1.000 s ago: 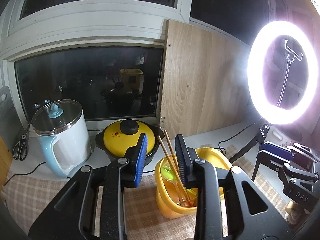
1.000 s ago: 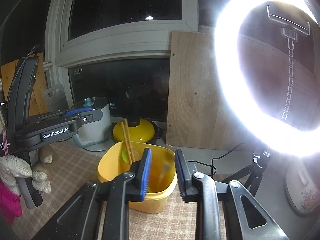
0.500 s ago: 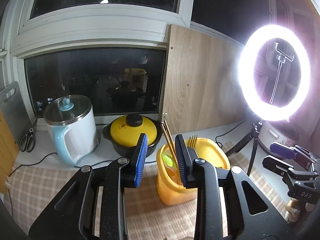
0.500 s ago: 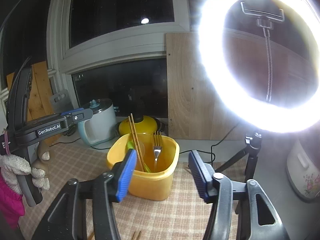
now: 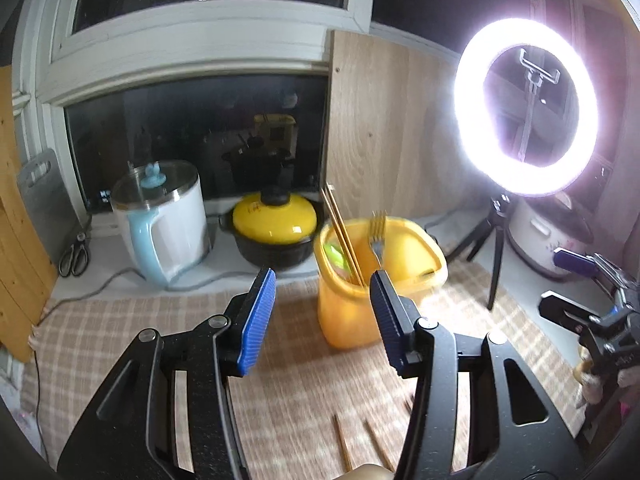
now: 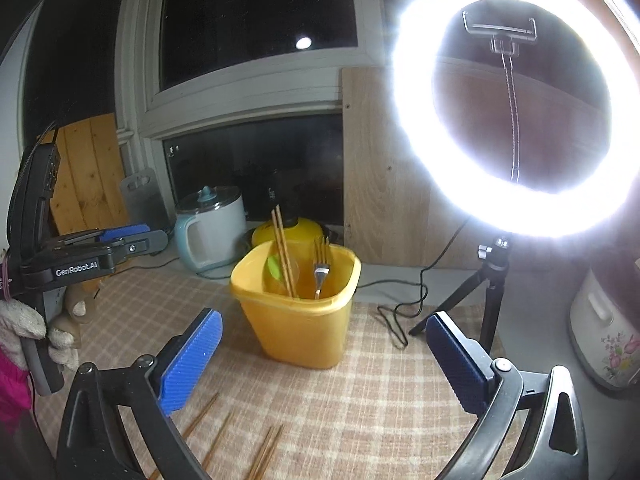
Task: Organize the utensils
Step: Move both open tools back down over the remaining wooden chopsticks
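- Dark window panes and a wooden board back your worktop [image 6: 360, 408], which is covered in a checked cloth, with a ring light [image 6: 516, 104] glaring on the right.
- At the back stand a white kettle [image 5: 160, 220] and a yellow-lidded pot [image 5: 274, 224], neither part of the job.
- Your yellow container [image 6: 300, 332] sits mid-cloth, holding a pair of chopsticks [image 6: 283, 252], a fork [image 6: 320, 268] standing tines-up and something green I can't identify.
- Your right gripper [image 6: 324, 360] now has its fingers spread wide and empty — a second ago they were nearly closed over the container, so the fork looks newly delivered.
- Your left gripper [image 5: 324, 316] has also opened from narrow to moderately wide, holds nothing, and has drawn back from the container.
- Loose chopsticks [image 6: 240, 440] lie flat on the cloth just in front of your right fingers — judging by that, the task is only partly done, and they are your likely next pick.
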Tool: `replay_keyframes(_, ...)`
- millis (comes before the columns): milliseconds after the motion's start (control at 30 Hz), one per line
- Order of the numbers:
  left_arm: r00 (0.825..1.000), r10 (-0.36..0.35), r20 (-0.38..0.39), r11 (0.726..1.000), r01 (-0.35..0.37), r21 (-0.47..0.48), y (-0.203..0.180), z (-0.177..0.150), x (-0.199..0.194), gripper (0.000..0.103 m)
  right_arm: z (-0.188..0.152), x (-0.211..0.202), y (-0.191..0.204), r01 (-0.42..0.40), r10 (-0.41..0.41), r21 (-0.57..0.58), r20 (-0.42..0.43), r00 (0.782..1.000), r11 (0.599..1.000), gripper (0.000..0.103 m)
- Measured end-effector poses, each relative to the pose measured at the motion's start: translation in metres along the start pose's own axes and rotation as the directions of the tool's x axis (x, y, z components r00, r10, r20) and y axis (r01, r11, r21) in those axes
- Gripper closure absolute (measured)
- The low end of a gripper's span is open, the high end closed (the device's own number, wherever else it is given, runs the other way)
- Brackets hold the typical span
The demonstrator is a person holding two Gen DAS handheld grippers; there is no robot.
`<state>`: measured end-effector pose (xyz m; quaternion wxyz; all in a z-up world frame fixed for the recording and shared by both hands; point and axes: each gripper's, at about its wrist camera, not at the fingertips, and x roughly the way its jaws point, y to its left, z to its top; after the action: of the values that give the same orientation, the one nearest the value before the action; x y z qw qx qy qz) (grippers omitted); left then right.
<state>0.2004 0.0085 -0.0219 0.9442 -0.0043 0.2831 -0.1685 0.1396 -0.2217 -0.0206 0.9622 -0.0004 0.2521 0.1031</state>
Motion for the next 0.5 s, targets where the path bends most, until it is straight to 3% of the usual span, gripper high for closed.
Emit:
replay_keyframes(333,0.986,-0.036,-0.165,0.999,0.033,-0.016,-0.012,-0.06,-0.002,0.053,-0.032,0.009,-0.009,-0.04,0.047,0.053,-0.142,0.989,0.998,0.0)
replay_keyframes(500,0.966,-0.064,-0.251,0.997,0.048,-0.067,-0.016,-0.096,0.002,0.053,-0.05,0.021,-0.006,-0.046,0.054,0.036,-0.261,0.964,0.998,0.0)
